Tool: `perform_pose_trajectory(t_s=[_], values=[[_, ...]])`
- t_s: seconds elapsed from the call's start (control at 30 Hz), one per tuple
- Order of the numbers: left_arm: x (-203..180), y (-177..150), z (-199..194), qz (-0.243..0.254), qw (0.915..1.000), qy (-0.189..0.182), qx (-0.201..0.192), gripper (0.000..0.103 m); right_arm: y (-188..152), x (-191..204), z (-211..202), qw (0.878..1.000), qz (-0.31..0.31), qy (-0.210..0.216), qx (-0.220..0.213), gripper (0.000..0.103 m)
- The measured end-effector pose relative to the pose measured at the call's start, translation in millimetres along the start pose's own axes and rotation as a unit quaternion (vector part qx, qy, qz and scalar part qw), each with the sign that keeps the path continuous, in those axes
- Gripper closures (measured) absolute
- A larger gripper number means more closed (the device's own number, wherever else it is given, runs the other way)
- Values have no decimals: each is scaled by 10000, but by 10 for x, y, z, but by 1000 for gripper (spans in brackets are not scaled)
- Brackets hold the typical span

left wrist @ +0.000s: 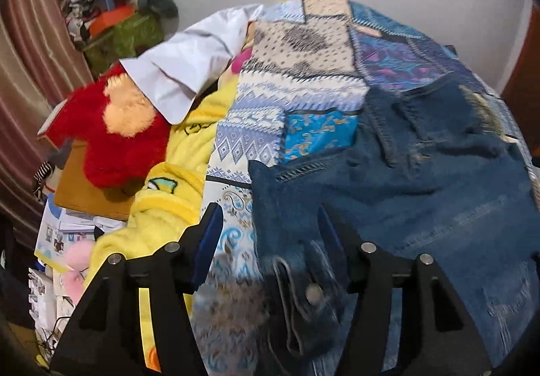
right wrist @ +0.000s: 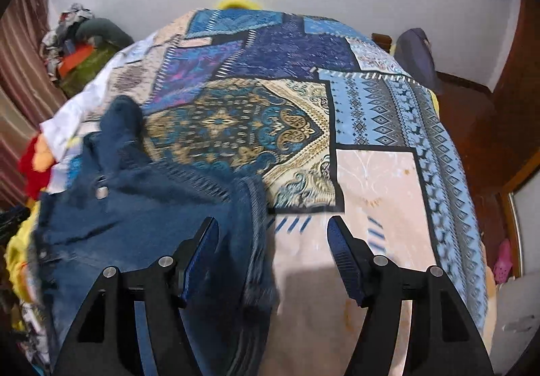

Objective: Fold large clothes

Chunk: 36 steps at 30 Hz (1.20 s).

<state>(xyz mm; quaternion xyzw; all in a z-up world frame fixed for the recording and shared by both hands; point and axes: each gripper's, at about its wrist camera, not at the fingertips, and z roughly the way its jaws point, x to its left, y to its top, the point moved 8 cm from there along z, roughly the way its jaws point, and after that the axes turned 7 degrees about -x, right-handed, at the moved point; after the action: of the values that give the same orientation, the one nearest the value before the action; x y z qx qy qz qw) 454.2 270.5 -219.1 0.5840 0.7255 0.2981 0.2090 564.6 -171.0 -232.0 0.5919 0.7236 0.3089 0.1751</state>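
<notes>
A dark blue denim garment (left wrist: 422, 180) with metal snap buttons lies spread on a patchwork bedspread (left wrist: 303, 49). In the left wrist view my left gripper (left wrist: 270, 217) is open, its jaws wide apart over the garment's near left edge, where a buttoned flap (left wrist: 310, 295) lies between the fingers. In the right wrist view the same denim garment (right wrist: 141, 217) covers the left side of the bedspread (right wrist: 374, 180). My right gripper (right wrist: 273, 231) is open over the garment's right edge, holding nothing.
A white shirt (left wrist: 182, 72), a yellow fleece garment (left wrist: 175, 200) and a red plush toy (left wrist: 111, 136) lie left of the bed. Boxes and clutter (left wrist: 111, 22) pile against a striped curtain (left wrist: 30, 72). A wooden floor (right wrist: 479, 140) and door are at the right.
</notes>
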Motion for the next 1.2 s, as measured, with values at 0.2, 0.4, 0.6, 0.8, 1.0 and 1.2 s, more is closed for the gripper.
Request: perform_pose_trajectory(t_s=[0.2, 0.4, 0.6, 0.8, 1.0, 1.2], values=[[-141, -9, -689, 15, 9986, -268, -463, 35, -15, 285, -836, 9983, -286, 189, -469, 18], [-209, -143, -1210, -20, 9977, -298, -606, 7, -175, 587, -1603, 9944, -416, 381, -894, 4], [-156, -449, -1562, 50, 9977, -170, -656, 7, -575, 712, -1972, 9942, -289, 618, -833, 4], [-22, -1044, -1624, -195, 9992, -216, -279, 7, -1188, 732, -2021, 9966, -119, 775, -247, 4], [146, -1748, -1458, -665, 9967, -272, 384, 7, -1766, 629, -1962, 9977, 88, 655, 180, 4], [213, -2429, -1213, -1415, 9814, -546, 1175, 7, -2146, 639, -1928, 9947, 317, 844, 496, 5]])
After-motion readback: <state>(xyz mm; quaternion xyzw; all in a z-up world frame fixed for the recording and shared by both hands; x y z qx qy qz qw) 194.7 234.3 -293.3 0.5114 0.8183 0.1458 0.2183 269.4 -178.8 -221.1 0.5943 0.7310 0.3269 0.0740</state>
